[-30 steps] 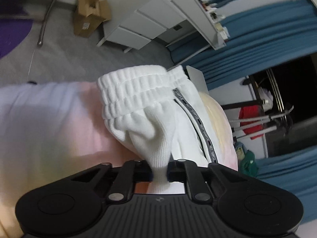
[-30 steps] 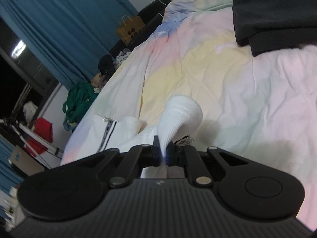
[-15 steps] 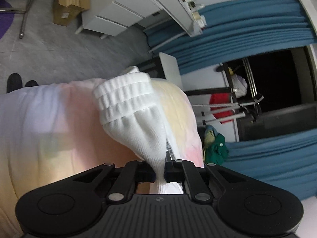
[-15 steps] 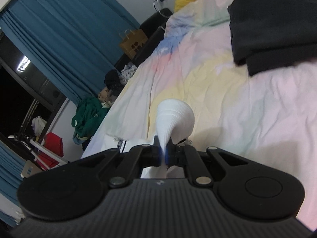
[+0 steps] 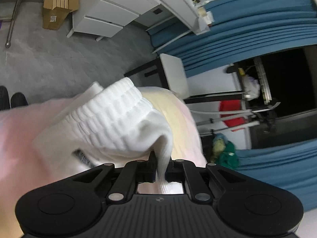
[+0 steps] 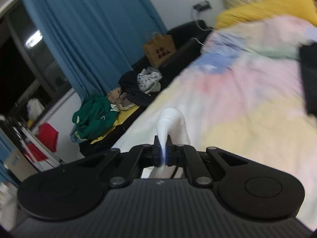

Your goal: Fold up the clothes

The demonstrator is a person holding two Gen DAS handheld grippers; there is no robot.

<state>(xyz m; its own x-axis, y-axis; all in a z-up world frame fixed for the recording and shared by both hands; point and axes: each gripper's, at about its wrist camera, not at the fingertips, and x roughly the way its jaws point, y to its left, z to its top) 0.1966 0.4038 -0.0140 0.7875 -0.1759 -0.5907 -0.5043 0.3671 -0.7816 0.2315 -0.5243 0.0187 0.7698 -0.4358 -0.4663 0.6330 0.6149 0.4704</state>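
1. Between the closed jaws of the left gripper [image 5: 160,169], a pinch of ribbed white cloth is clamped; it belongs to the white garment [image 5: 120,119], whose thick waistband bunches just ahead, lifted off the pastel bedspread [image 5: 19,130].
2. Between the jaws of the right gripper [image 6: 162,152], another ribbed fold of that white garment (as far as I can tell) is clamped the same way.
3. Judging by this, folding has barely begun: the garment hangs bunched from two grips, not flat, with no crease visible. Spreading and every fold seem left.
4. Only the left view shows the waistband, a dark label, grey floor, white drawers [image 5: 103,17] and a cardboard box [image 5: 57,6].
5. Only the right view shows a black garment [image 6: 309,75] at the frame edge, a yellow pillow [image 6: 267,6] and a heap of clothes [image 6: 111,109] beside the bed.
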